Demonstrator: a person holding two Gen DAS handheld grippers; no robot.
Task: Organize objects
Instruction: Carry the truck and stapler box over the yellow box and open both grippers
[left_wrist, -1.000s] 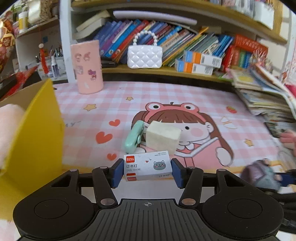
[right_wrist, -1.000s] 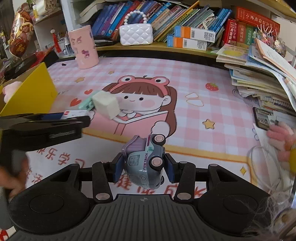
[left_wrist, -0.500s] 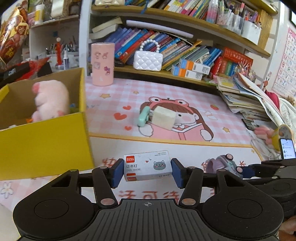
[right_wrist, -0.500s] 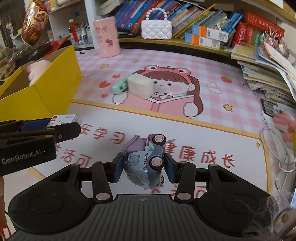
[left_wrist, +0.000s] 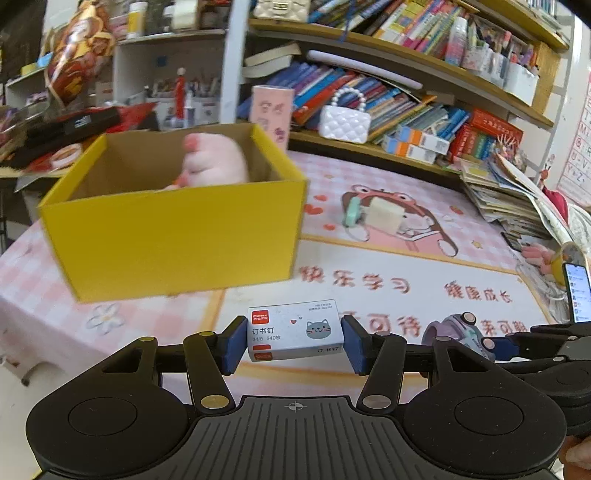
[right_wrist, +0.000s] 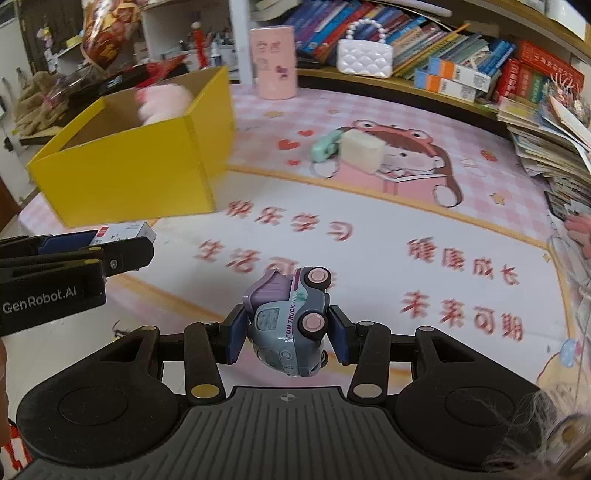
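Carrying two items toward yellow box (left_wrist: 177, 236)

L gripper (left_wrist: 294, 341) pinched staple box (left_wrist: 293, 328), R gripper (right_wrist: 286, 336) pinched toy truck (right_wrist: 290, 321), prob. for boxing.

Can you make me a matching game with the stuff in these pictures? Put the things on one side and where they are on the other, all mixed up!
Things:
1. staple box
2. toy truck
3. pink plush toy
4. white pearl-handled purse

Places:
A. inside the yellow box
B. on the bookshelf in front of the books
C. clamped in the left gripper
D. clamped in the right gripper

Right pairs: 1-C, 2-D, 3-A, 4-B
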